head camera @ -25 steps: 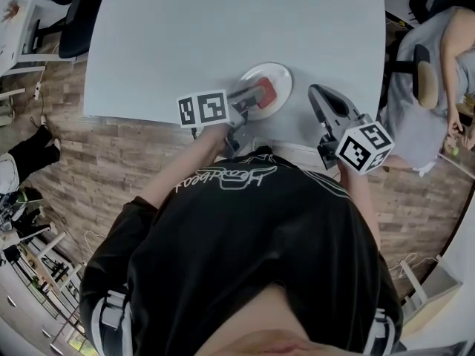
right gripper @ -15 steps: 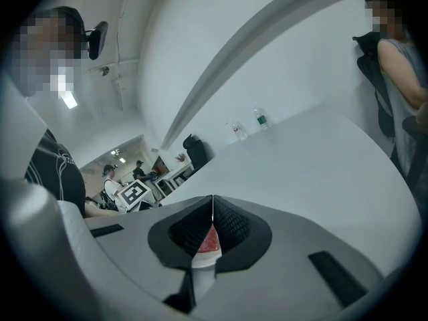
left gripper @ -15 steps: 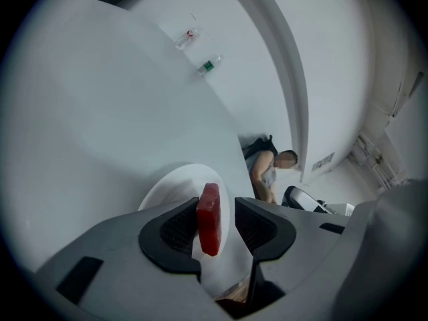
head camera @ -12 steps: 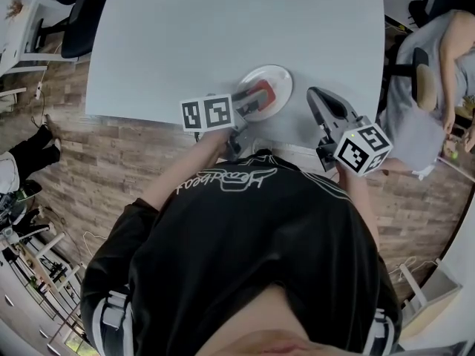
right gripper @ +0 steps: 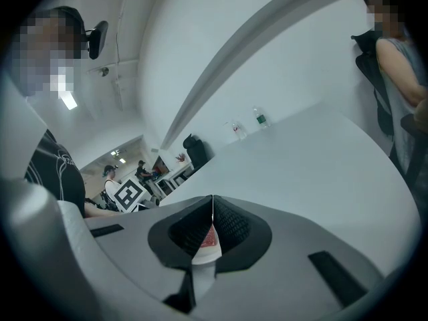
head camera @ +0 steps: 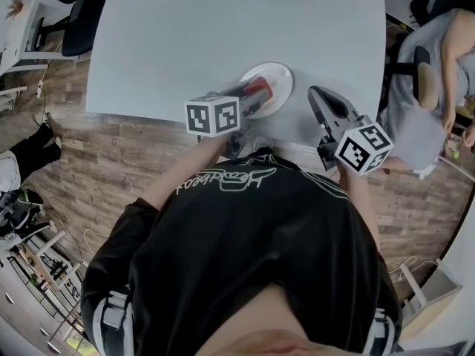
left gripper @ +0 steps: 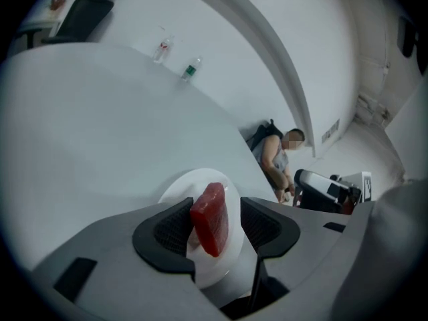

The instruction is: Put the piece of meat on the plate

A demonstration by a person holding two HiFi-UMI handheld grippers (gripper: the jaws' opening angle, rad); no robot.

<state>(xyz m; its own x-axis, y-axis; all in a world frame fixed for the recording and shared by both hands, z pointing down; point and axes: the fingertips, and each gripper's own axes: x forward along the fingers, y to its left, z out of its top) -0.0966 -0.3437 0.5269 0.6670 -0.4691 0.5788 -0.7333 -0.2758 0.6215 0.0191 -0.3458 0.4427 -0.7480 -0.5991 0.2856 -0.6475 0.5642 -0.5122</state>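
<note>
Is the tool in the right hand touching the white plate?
Apart. The head view shows bare table between the right tool and the plate.

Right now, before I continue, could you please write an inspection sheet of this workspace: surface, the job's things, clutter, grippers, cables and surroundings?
Surface: white table, plain top.
Job's things: white plate near the table's front edge; red piece of meat on edge over it; whether it rests on the plate cannot be told.
Clutter: two bottles at the far table edge.
Grippers: left hand-held gripper open, its jaws have just been opening, the meat between them; right hand-held gripper shut, empty, beside the plate.
Cables: nothing seen.
Surroundings: wood floor, black chair, seated person beside the table.
</note>
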